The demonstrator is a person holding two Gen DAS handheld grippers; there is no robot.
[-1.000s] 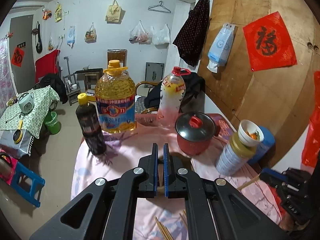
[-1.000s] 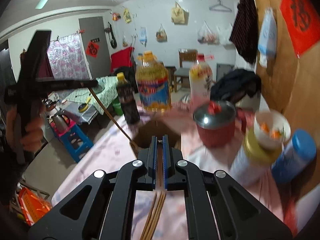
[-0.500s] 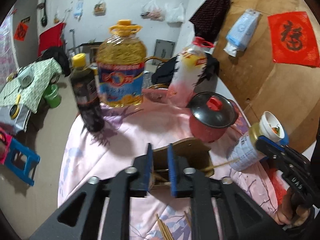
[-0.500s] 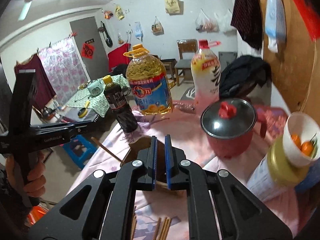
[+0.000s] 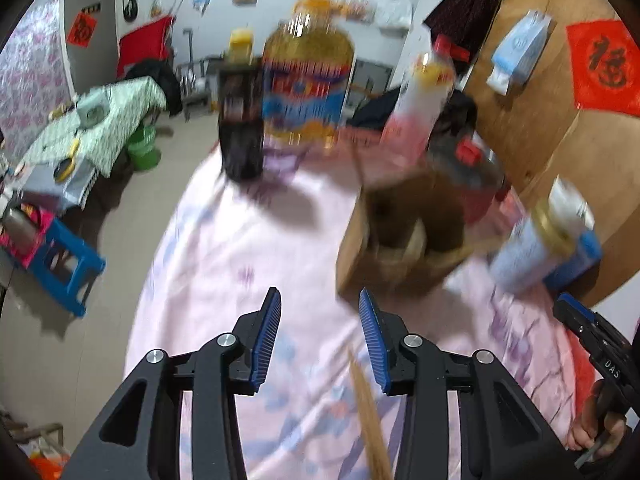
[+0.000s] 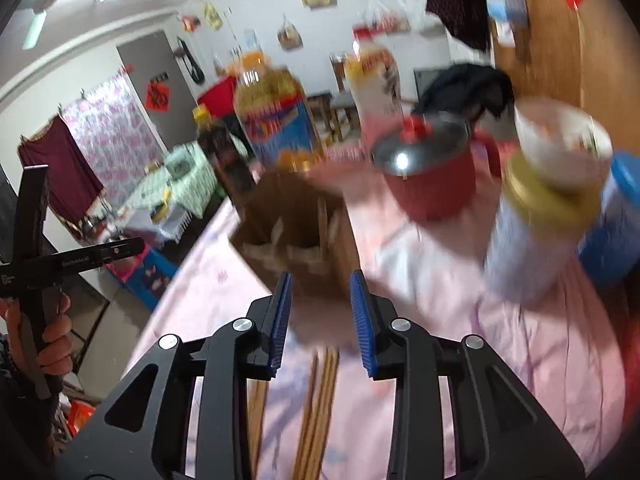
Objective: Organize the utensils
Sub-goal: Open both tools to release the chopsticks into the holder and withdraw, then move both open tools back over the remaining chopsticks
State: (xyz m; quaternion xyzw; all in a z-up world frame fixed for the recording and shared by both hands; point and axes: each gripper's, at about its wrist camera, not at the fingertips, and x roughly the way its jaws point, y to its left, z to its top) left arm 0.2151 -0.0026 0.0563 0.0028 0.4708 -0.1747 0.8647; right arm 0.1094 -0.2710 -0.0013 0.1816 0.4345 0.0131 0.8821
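Note:
A brown wooden utensil holder [image 5: 404, 248] stands on the pink floral tablecloth [image 5: 240, 264], with a few chopsticks leaning in it; it shows blurred in the right wrist view too [image 6: 296, 232]. Several loose wooden chopsticks [image 5: 370, 416] lie on the cloth near me, also under the right gripper [image 6: 320, 404]. My left gripper [image 5: 319, 338] hangs above the cloth left of the holder, jaws opening, nothing between them. My right gripper [image 6: 320, 320] is just in front of the holder, jaws opening and empty, above the loose chopsticks.
Behind the holder stand a dark sauce bottle [image 5: 240, 120], a big oil jug [image 5: 306, 76], a red-capped bottle [image 5: 420, 92] and a red pot with a lid [image 6: 428, 168]. A gold-lidded can [image 6: 532, 236] carrying a white bowl [image 6: 560, 140] stands right, beside a blue jar [image 6: 616, 216].
Both grippers dropped toward the cloth and tilted further down. Their jaws went from shut to apart. The chopsticks held before now lean in the holder.

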